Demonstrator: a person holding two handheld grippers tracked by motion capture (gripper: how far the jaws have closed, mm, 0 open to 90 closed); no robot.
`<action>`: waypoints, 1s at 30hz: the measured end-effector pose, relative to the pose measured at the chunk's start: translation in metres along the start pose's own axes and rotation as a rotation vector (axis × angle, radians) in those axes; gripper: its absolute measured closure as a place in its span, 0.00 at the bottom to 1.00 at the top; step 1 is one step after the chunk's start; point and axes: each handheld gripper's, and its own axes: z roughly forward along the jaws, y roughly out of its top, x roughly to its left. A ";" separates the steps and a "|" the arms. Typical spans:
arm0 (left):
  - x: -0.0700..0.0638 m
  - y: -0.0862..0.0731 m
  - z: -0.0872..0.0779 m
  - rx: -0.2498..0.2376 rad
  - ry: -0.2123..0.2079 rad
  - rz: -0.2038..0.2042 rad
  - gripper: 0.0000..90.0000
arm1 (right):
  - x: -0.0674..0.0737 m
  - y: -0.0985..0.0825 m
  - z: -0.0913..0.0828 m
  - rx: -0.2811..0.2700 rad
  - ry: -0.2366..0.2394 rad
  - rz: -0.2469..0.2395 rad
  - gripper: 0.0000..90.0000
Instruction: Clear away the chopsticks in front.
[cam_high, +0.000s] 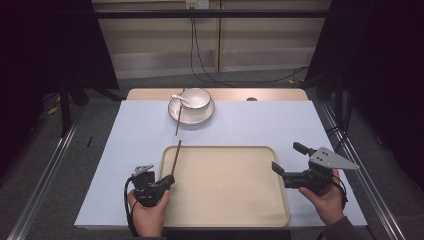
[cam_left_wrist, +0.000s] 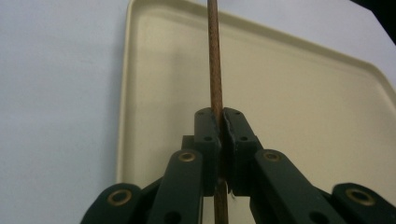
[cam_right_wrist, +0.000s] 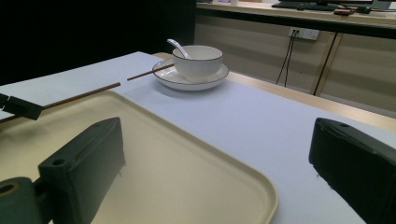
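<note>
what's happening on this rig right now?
A person holds a gripper in each hand. The left gripper is shut on a brown chopstick, held over the left edge of the beige tray. The right gripper is open beside the tray's right edge. A second chopstick leans on the plate under a bowl with a spoon.

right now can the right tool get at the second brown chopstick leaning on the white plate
Probably yes. The right tool stands open and empty, and the brown wooden chopstick on the white plate lies across bare table. The left tool, shut on the other chopstick, stays clear.
</note>
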 end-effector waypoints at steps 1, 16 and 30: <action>0.000 -0.002 0.001 0.003 -0.008 -0.009 0.95 | 0.000 0.000 0.000 -0.003 -0.006 0.003 0.03; -0.003 -0.005 0.013 0.051 0.019 0.007 0.95 | 0.001 0.001 0.000 -0.004 0.000 0.001 0.03; -0.007 -0.010 0.015 0.026 0.041 0.051 0.90 | 0.001 0.001 0.000 -0.006 -0.003 -0.001 0.03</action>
